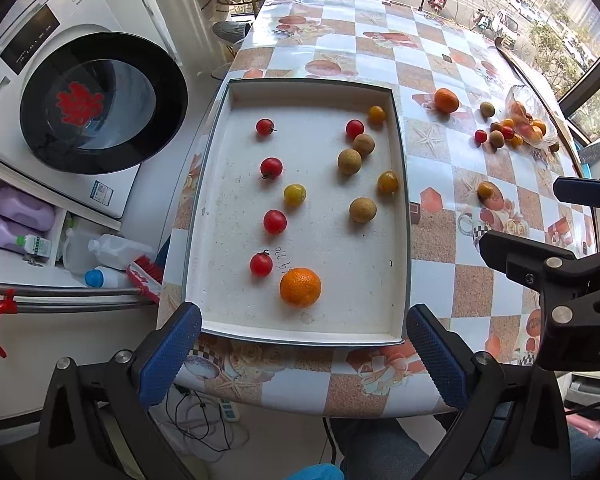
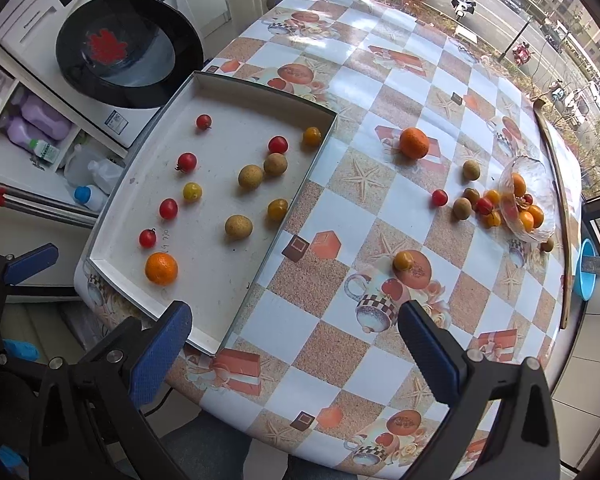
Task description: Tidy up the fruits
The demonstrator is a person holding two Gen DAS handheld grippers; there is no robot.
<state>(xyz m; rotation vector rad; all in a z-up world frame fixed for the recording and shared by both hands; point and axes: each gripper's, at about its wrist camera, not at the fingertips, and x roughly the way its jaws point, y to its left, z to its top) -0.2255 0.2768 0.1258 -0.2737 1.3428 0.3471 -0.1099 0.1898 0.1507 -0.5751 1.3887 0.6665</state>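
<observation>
Your tray [image 1: 220, 184] on the counter [image 2: 340, 344] holds tomatoes, brown fruits and an orange [image 1: 300, 287]; more fruit lies loose beside the tipped glass bowl [image 2: 540, 184]. Your left gripper [image 1: 302, 354] and right gripper [image 2: 296, 354] hover empty, jaws spread.

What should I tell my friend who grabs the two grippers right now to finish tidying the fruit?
Left gripper: open, empty, held at the near edge of the tray.
Right gripper: open, empty, over the table just right of the tray.
Done: the tray holds five red tomatoes, four yellow ones, three brown fruits and one orange.
Left: a second orange, a yellow tomato, a red tomato and a brown fruit lie loose on the table, with more fruit spilled beside and inside the tipped glass bowl.
</observation>
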